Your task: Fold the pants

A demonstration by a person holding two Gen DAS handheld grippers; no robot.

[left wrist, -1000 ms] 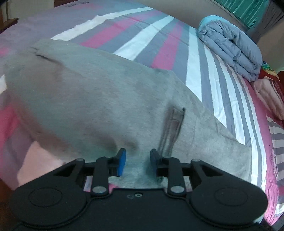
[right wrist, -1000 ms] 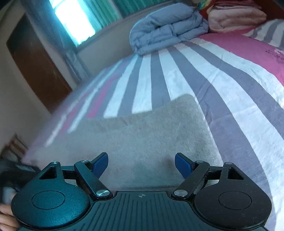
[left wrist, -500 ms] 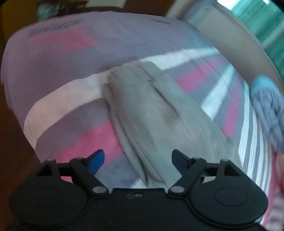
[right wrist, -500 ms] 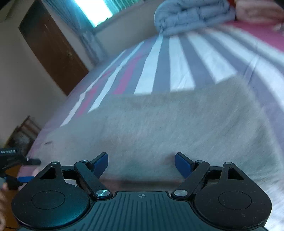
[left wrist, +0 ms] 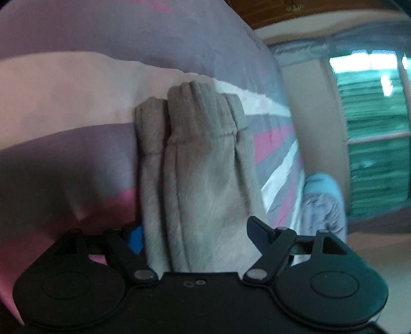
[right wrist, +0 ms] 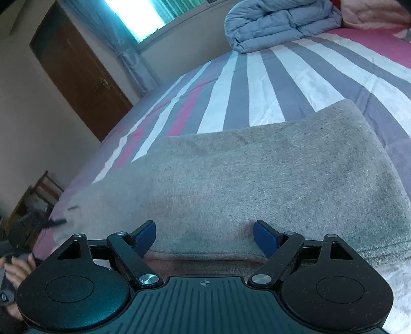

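The grey pants (right wrist: 257,177) lie flat on the striped bed, folded lengthwise. In the left wrist view their gathered leg cuffs (left wrist: 197,118) point away, and the legs (left wrist: 205,205) run between the fingers of my left gripper (left wrist: 195,233), which is open around them. My right gripper (right wrist: 204,237) is open at the near edge of the pants' wide end, with its fingertips just over the cloth. My left gripper and the hand on it show at the far left of the right wrist view (right wrist: 38,226).
The bed sheet (right wrist: 295,77) has white, grey and pink stripes. A folded blue-grey quilt (right wrist: 280,23) lies at the far end, also seen in the left wrist view (left wrist: 321,203). A brown door (right wrist: 77,84) and window (left wrist: 372,133) stand beyond.
My left gripper opened, let go of the pants' middle and swung along the legs toward the cuffs. My right gripper stayed open and drew back slightly at the wide end.
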